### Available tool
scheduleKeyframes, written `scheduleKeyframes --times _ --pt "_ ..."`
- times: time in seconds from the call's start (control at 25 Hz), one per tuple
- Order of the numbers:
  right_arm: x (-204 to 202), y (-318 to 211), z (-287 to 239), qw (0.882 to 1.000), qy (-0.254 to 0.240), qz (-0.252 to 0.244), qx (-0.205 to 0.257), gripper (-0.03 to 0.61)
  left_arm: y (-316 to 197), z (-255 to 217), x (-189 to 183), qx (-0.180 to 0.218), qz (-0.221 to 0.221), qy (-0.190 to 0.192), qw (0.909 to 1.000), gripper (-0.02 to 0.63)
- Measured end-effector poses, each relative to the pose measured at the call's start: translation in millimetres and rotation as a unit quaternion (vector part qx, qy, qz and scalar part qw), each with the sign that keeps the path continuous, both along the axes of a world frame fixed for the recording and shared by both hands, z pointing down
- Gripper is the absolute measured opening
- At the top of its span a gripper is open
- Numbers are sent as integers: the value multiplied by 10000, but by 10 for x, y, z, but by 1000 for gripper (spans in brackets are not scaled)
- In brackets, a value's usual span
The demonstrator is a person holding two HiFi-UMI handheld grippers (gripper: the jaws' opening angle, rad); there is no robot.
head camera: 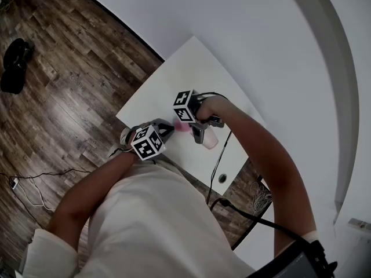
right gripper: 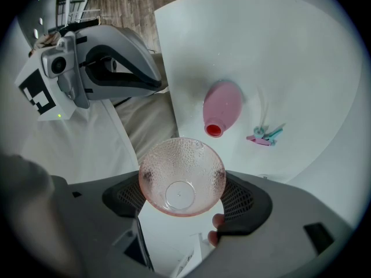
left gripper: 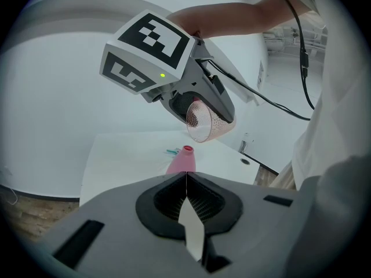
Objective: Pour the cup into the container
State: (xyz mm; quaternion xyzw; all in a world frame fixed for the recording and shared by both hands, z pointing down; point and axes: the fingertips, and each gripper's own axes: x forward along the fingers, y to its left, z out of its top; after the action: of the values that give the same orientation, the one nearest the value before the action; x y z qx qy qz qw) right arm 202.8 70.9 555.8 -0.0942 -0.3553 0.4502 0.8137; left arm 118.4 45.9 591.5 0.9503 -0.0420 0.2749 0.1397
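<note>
My right gripper (right gripper: 181,184) is shut on a clear pinkish textured cup (right gripper: 181,175). The cup is tipped on its side in the air over the white table (head camera: 174,80) and looks empty. Just beyond it a pink bottle with a red open mouth (right gripper: 221,108) stands upright on the table. In the left gripper view the cup (left gripper: 204,122) hangs above the bottle (left gripper: 183,160). My left gripper (left gripper: 185,178) is shut with nothing between its jaws, and it hovers short of the bottle. In the head view both grippers meet near the table's front edge, around the bottle (head camera: 182,126).
A small teal and pink clip (right gripper: 264,136) lies on the table right of the bottle. A cable hole (head camera: 222,178) sits near the table's right corner, with black cables hanging past it. Wooden floor (head camera: 64,68) surrounds the table; a white wall stands behind.
</note>
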Motion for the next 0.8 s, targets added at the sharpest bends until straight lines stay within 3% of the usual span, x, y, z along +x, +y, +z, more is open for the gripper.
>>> scheduleKeyframes --times 0.8 --pt "-1 -10 -3 10000 74 -14 29 380 -6 -20 -37 44 45 16 10000 11"
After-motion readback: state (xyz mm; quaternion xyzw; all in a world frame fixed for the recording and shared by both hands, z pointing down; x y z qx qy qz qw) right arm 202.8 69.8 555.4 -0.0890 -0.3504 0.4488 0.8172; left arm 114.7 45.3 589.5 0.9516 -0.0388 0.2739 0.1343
